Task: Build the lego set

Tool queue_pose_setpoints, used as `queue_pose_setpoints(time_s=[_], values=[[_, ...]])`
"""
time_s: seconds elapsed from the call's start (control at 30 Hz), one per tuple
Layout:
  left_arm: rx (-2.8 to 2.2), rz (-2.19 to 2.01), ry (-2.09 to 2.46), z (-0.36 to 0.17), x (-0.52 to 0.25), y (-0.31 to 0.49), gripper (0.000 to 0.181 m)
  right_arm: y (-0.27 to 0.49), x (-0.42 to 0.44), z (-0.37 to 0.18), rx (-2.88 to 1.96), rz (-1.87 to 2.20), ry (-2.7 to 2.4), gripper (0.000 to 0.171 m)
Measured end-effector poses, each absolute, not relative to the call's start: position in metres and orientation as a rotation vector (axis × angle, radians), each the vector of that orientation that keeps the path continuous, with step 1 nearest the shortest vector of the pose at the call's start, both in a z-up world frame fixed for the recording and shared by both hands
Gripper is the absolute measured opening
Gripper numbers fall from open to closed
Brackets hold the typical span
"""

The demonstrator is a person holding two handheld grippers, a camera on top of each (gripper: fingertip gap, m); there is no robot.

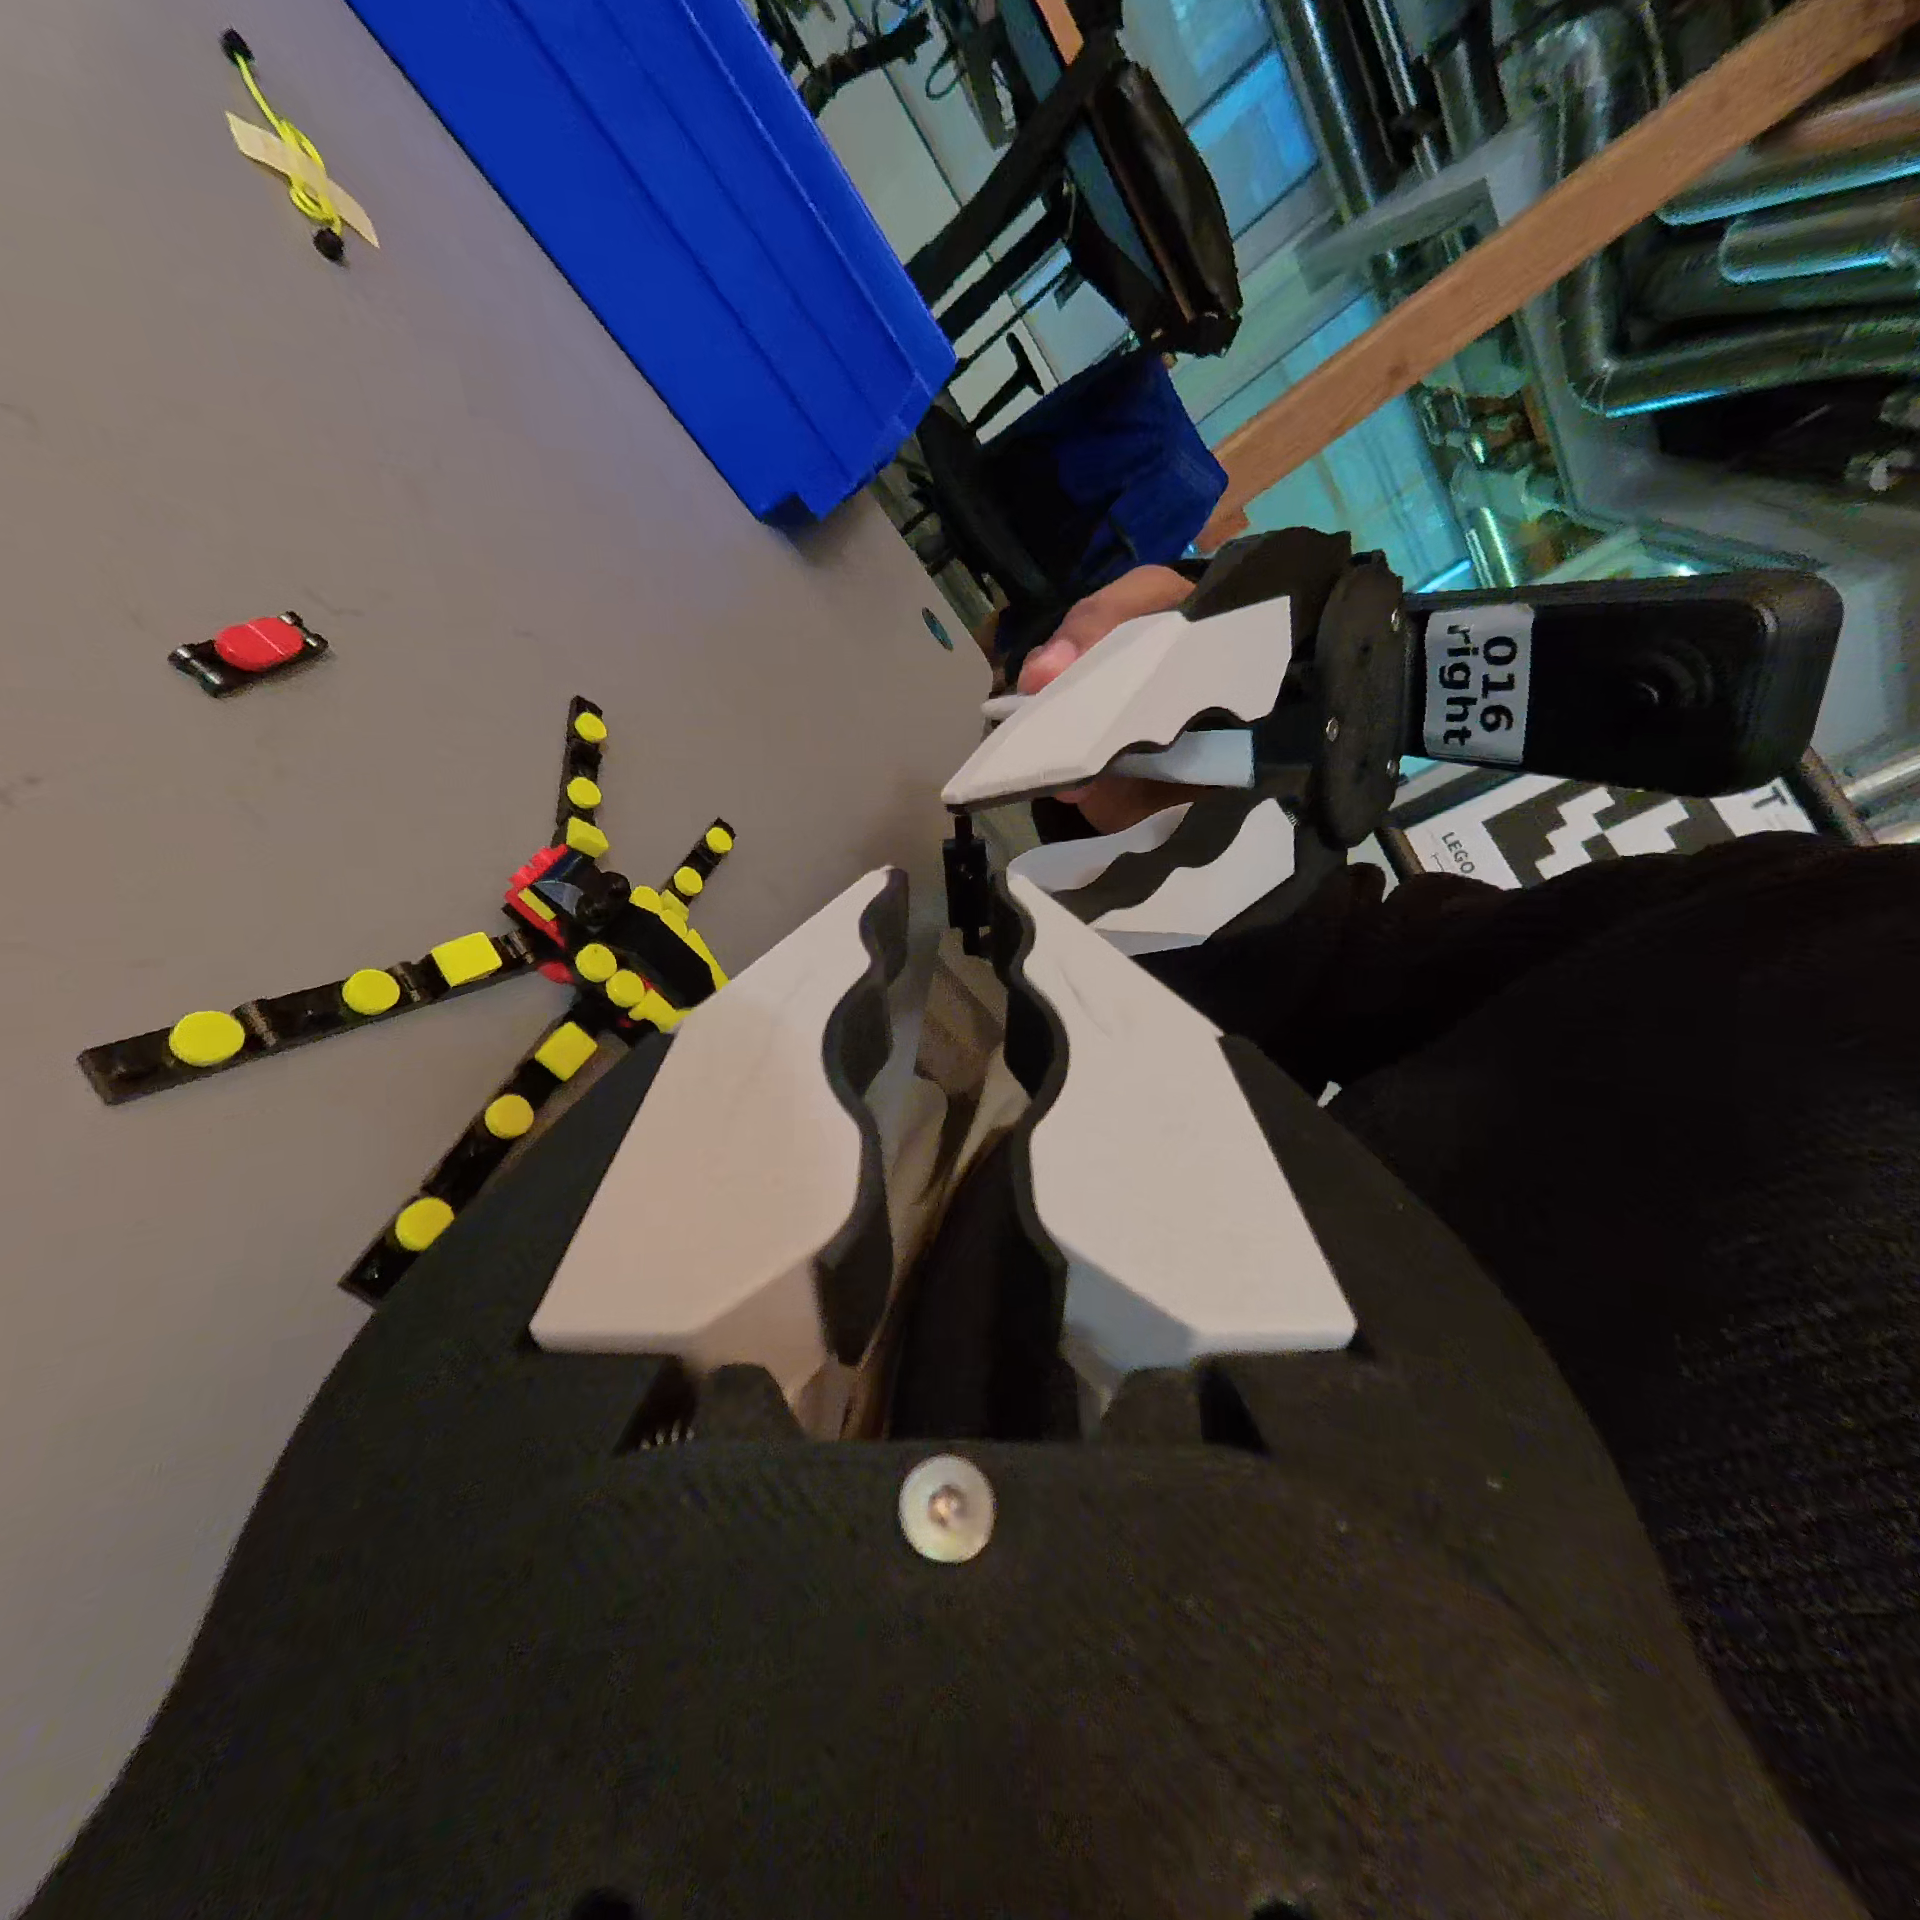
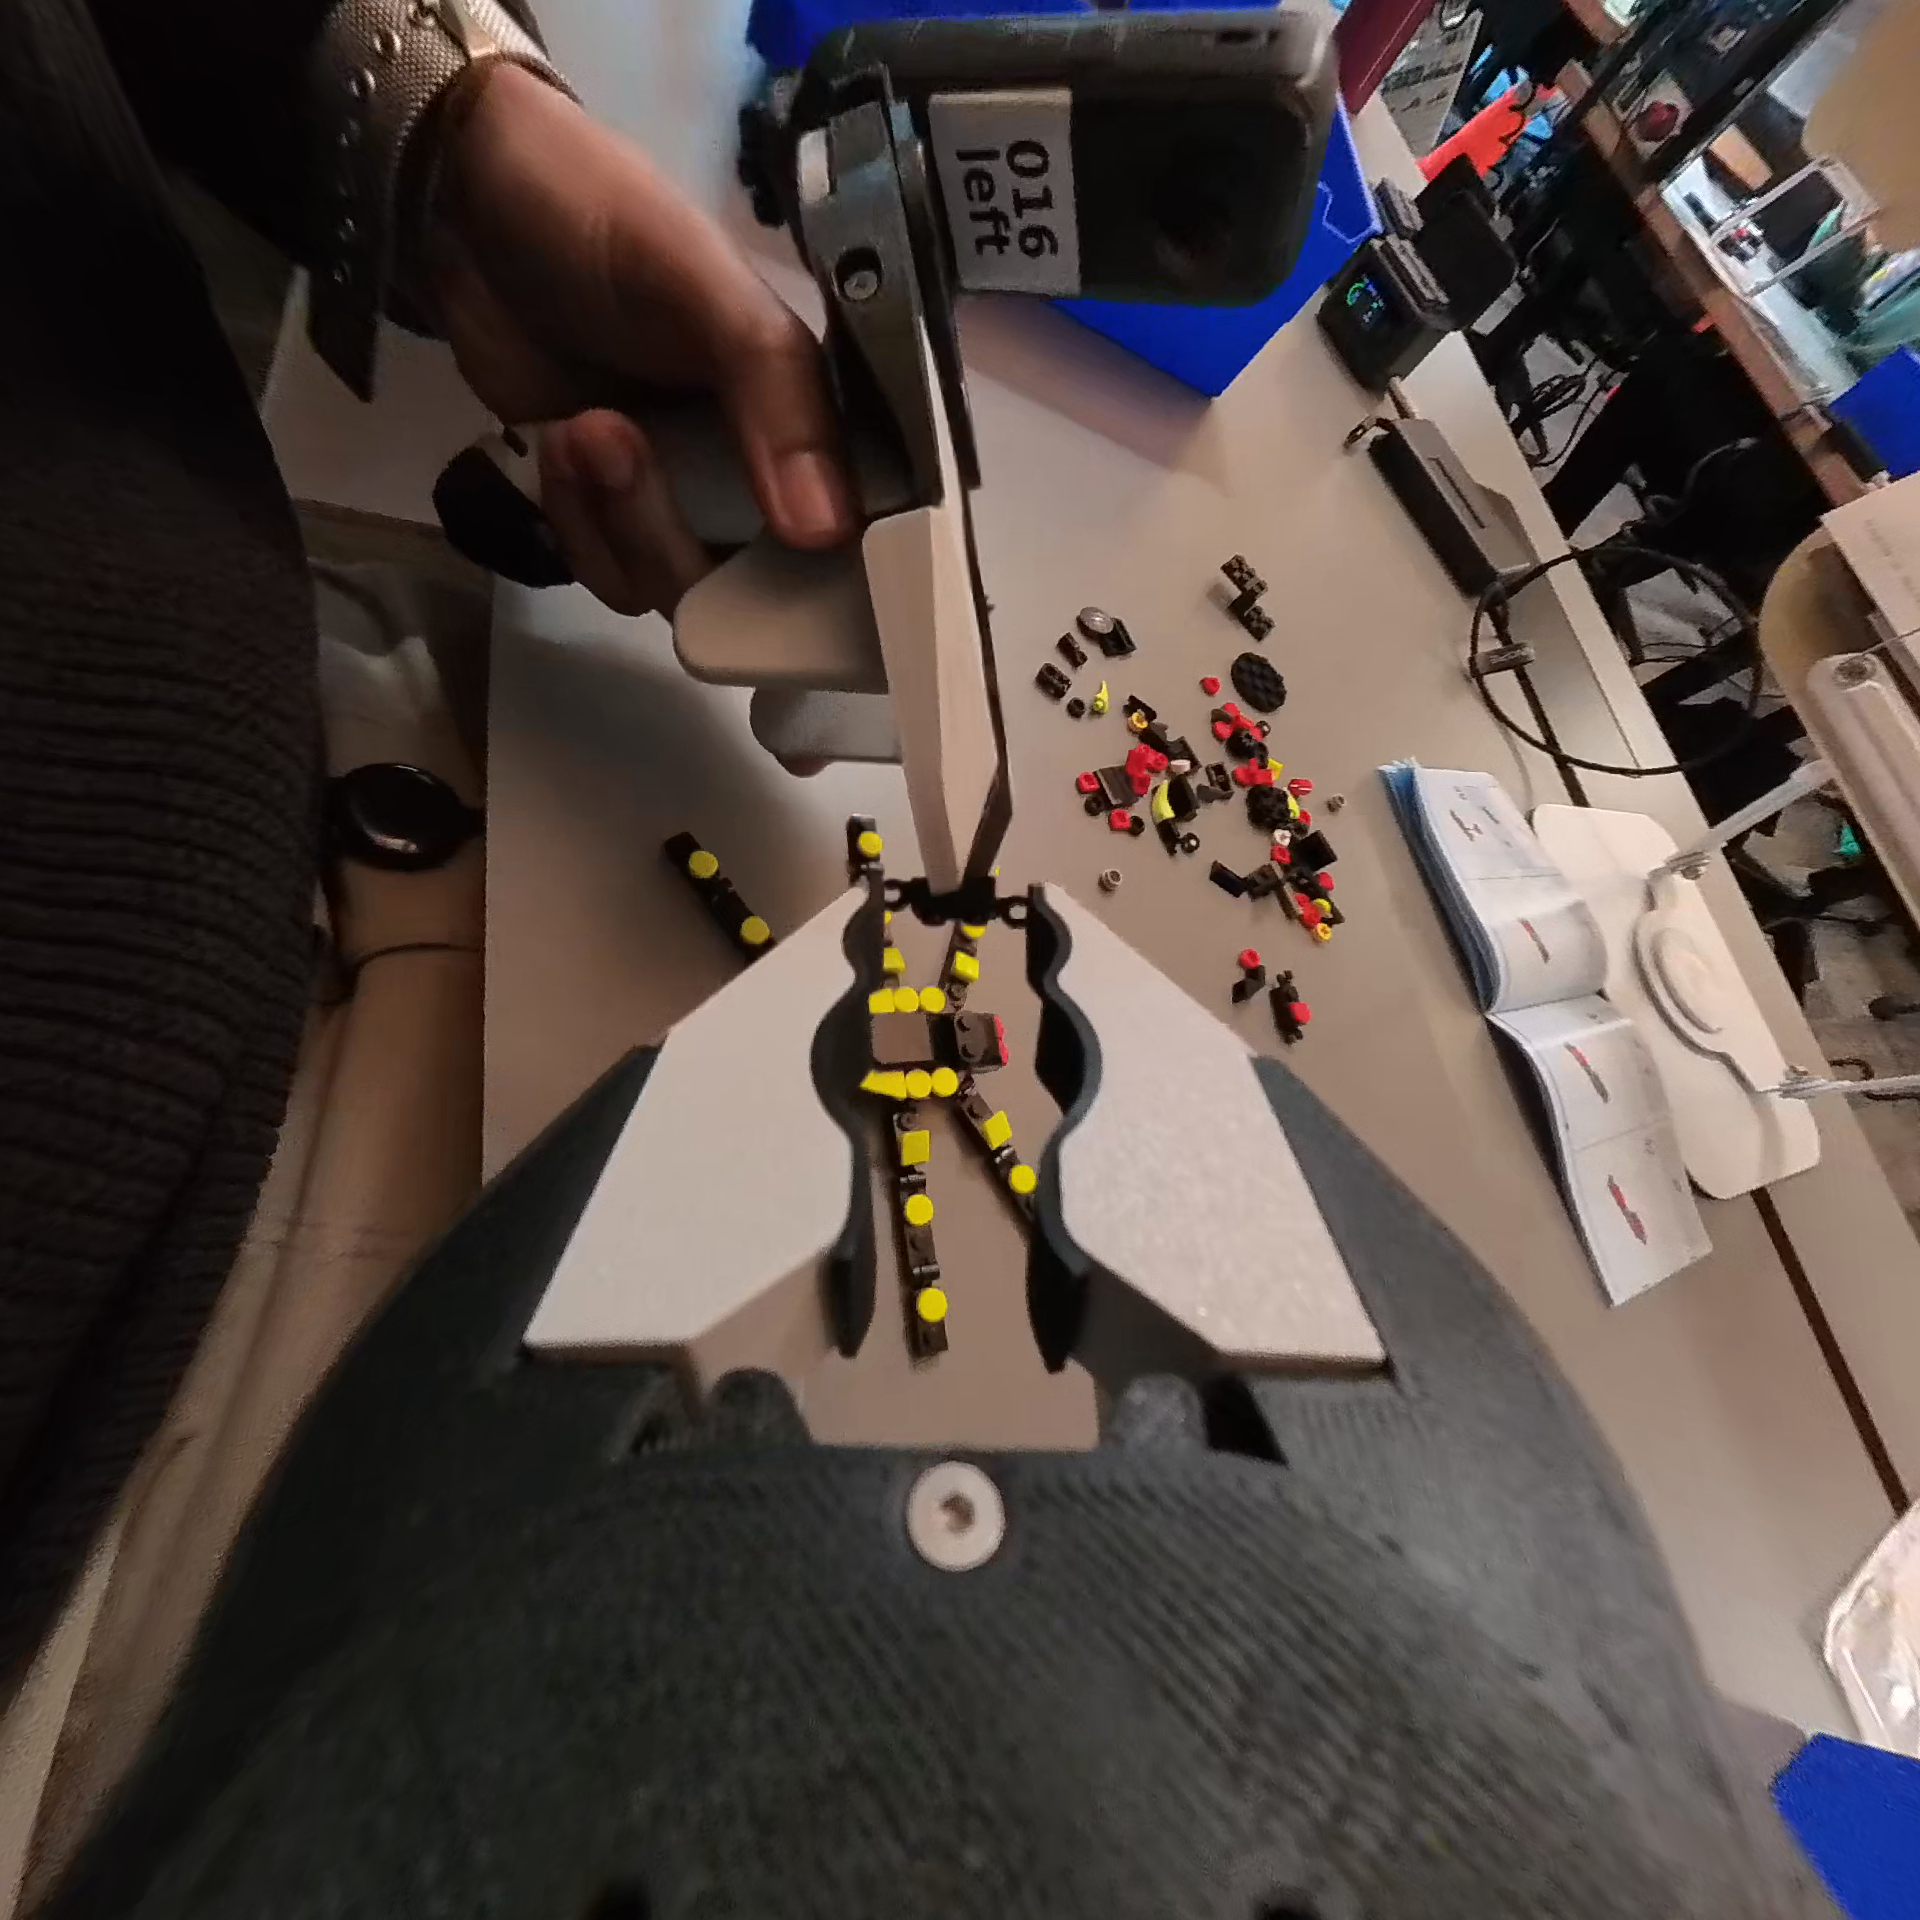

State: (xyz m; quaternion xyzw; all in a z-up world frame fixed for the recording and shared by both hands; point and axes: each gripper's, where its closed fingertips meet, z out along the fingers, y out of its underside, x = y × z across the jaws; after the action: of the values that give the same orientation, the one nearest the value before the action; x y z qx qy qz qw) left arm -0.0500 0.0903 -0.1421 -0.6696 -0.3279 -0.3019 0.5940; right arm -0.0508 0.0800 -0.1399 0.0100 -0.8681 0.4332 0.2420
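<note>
The left hand-held gripper [image 1: 951, 883] is pinching a small black lego piece [image 1: 966, 883] between its tips, up in the air above the counter [image 1: 364, 468]; in the right wrist view the same black piece [image 2: 948, 900] is sitting across the tips of the right hand-held gripper [image 2: 948, 902], and the left hand-held gripper [image 2: 961, 862] is coming down onto its middle from above; the right one's fingers are sitting a little apart with the ends of the piece touching them, so both seem to be holding it; a person's hand [image 2: 623, 343] is gripping the left tool; down on the counter the black and yellow lego model [image 1: 561, 935] with long legs is lying flat, right under the two tools [image 2: 925, 1070]; a small black and red part [image 1: 249, 649] is lying well apart from it; a heap of loose black, red and yellow pieces [image 2: 1216, 790] is lying near an open booklet [image 2: 1538, 997]; a blue bin [image 1: 665, 229] is standing farther back.
</note>
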Motion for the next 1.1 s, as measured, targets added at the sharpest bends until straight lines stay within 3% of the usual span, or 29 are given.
queue_pose_setpoints(time_s=[0.07, 0.3, 0.47, 0.5, 0.6, 0.63, 0.83, 0.93, 1.1], values=[[-1.544, -0.727, -0.762, -0.14, -0.05, 0.093, 0.005, 0.082, -0.051, -0.142, 0.03, 1.169, -2.362, 0.025], [-1.501, -0.749, -0.759, -0.135, -0.057, 0.089, 0.005, 0.08, -0.055, -0.134, -0.034, 1.309, -2.332, 0.028], [-1.35, -0.787, -0.763, -0.117, -0.067, 0.079, 0.005, 0.085, -0.069, -0.113, -0.451, 1.76, -2.337, 0.056], [-1.317, -0.794, -0.761, -0.113, -0.068, 0.077, 0.004, 0.085, -0.069, -0.107, -0.568, 1.909, -2.346, 0.054], [-1.297, -0.764, -0.742, -0.107, -0.067, 0.074, 0.004, 0.081, -0.06, -0.1, -0.805, 2.328, -2.416, 0.013], [-1.299, -0.755, -0.726, -0.104, -0.065, 0.074, 0.004, 0.08, -0.059, -0.101, -0.846, 2.396, -2.423, 0.008], [-1.359, -0.694, -0.694, -0.105, -0.057, 0.077, 0.004, 0.073, -0.062, -0.107, -0.918, 2.418, -2.426, 0.025], [-1.359, -0.678, -0.702, -0.106, -0.057, 0.077, 0.003, 0.07, -0.056, -0.106, -0.874, 2.448, -2.456, 0.007], [-1.402, -0.668, -0.69, -0.109, -0.055, 0.077, 0.004, 0.069, -0.054, -0.109, -0.89, 2.478, -2.479, 0.005]])
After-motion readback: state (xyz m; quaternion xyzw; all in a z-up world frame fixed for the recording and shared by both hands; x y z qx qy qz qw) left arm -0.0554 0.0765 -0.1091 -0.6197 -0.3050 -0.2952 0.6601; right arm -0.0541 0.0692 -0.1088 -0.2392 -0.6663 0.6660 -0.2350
